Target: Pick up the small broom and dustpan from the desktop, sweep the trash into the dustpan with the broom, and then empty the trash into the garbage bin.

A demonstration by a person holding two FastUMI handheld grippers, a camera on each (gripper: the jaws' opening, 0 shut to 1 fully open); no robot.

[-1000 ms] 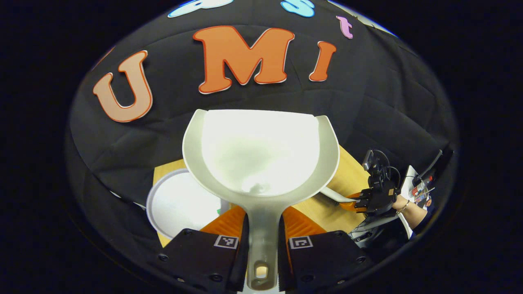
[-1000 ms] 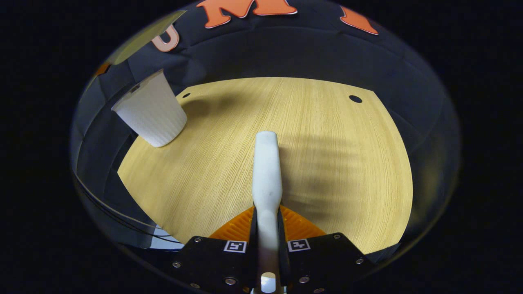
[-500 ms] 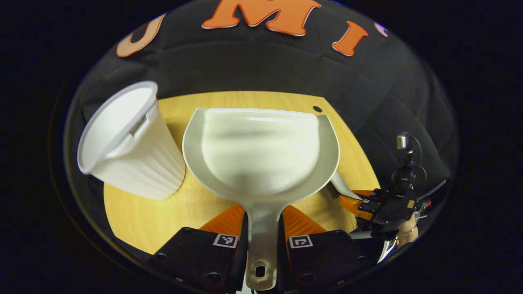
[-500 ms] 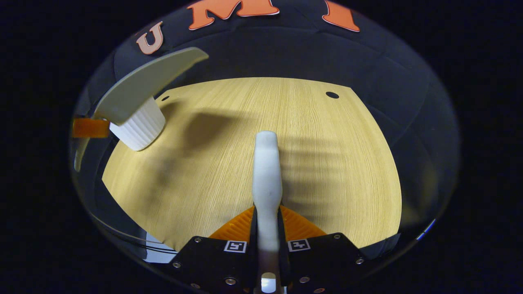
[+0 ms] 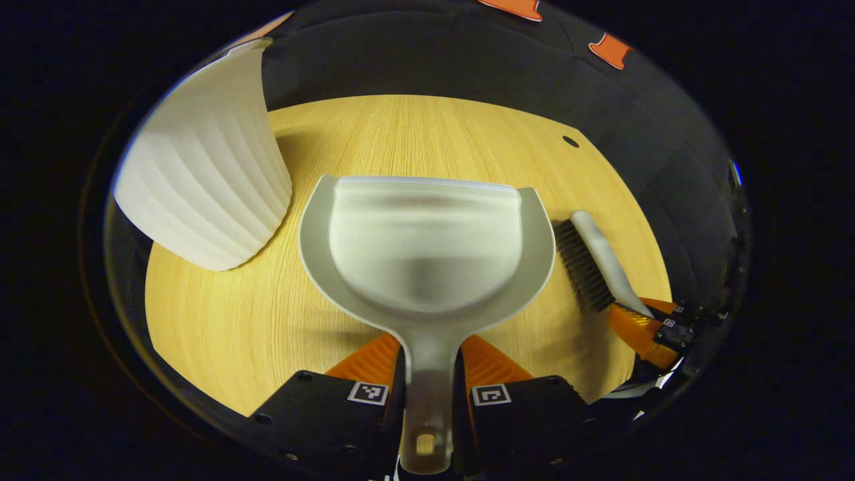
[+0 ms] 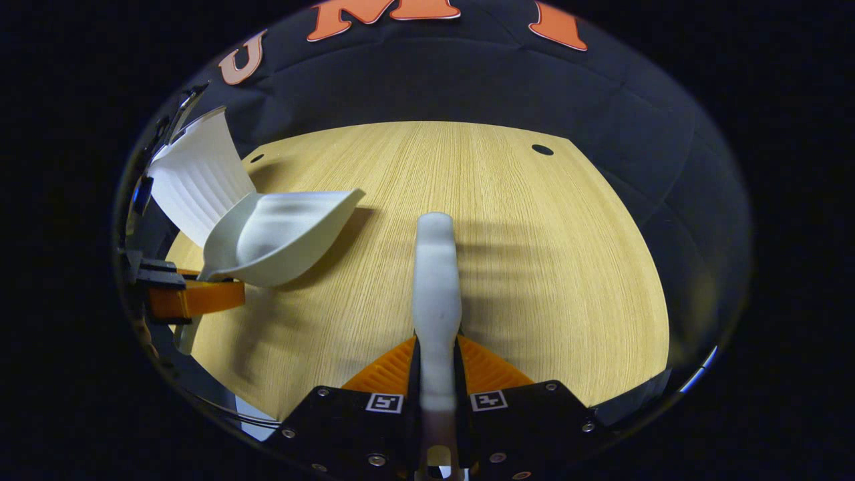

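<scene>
Your left tongs (image 5: 427,374) are clenched on the dustpan (image 5: 427,247) handle, and the pan hangs low over the worktop (image 5: 427,133) with its front lip pointing away from you. Your right tongs (image 6: 437,374) grip the broom (image 6: 436,280) by its handle; in the left gripper view the bristles sit just beside the pan's right rim. The bin (image 5: 200,180) stands at the worktop's far left, close to the pan's left edge.

The pan looks empty and no trash is visible on the wood, so the job seems to be at the set-down stage.

Watch the bin first: swing the pan left and its rim could clip the ribbed wall and tip it, since it looks light. The second risk is the two tools meeting; the bristles are close enough that a careless drop of the pan could trap them. Also, if you release the handle while the pan is tilted, it may rock or slide on the smooth wood.
</scene>
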